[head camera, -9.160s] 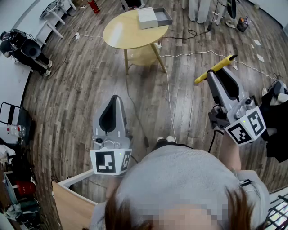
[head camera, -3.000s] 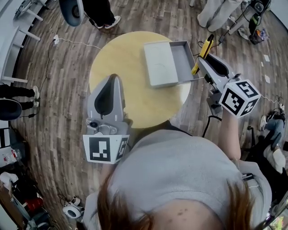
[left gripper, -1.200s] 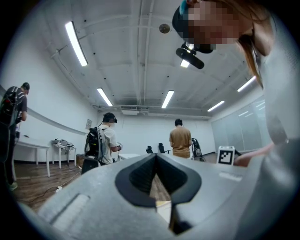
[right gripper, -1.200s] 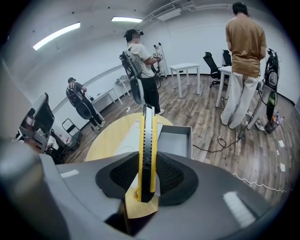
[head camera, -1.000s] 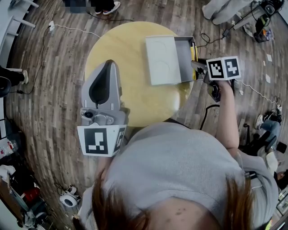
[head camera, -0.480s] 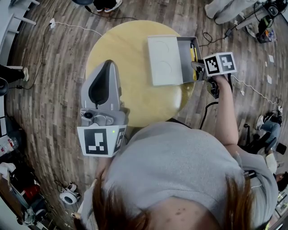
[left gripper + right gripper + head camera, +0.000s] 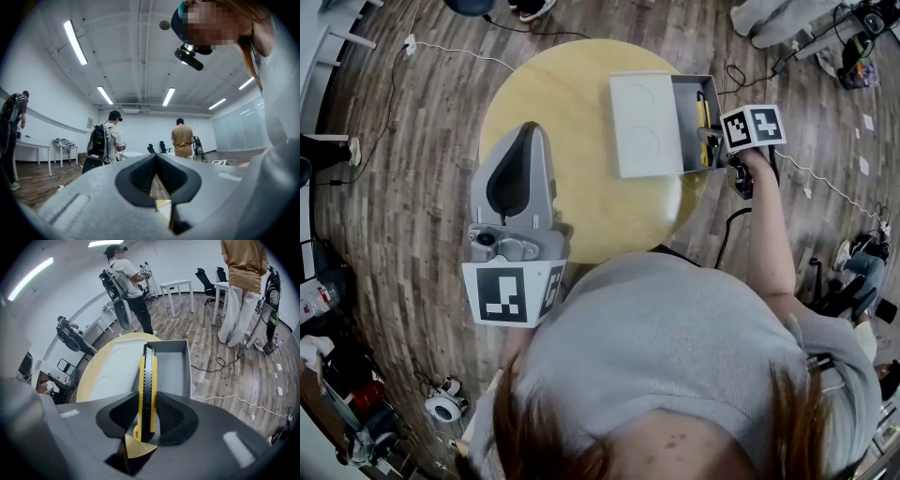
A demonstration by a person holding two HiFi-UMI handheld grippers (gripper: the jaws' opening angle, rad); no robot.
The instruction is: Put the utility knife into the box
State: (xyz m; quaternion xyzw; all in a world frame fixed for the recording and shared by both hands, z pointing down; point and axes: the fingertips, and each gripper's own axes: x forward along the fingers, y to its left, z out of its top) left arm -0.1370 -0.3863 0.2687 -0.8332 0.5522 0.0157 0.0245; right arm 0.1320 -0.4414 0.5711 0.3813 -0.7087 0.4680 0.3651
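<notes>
The yellow utility knife [image 7: 146,380] is clamped between the pads of my right gripper [image 7: 149,400], blade end pointing away and downward. Its far end hangs over the inside of the open grey box [image 7: 180,363], which sits at the right edge of the round yellow table [image 7: 562,112]. From the head view, the right gripper [image 7: 709,133] is at the box [image 7: 686,131] with the knife [image 7: 703,112] low inside it. The box's white lid [image 7: 644,124] lies right beside it on the left. My left gripper [image 7: 523,141] is held over the table's near left side, shut and holding nothing.
The box stands close to the table's right rim [image 7: 698,192]. Cables [image 7: 820,183] run across the wooden floor around the table. Several people [image 7: 129,287] stand further off near white desks [image 7: 178,289] and office chairs.
My right gripper has sunk with the knife, bringing it lower into the grey box. The left gripper has stayed where it was.
</notes>
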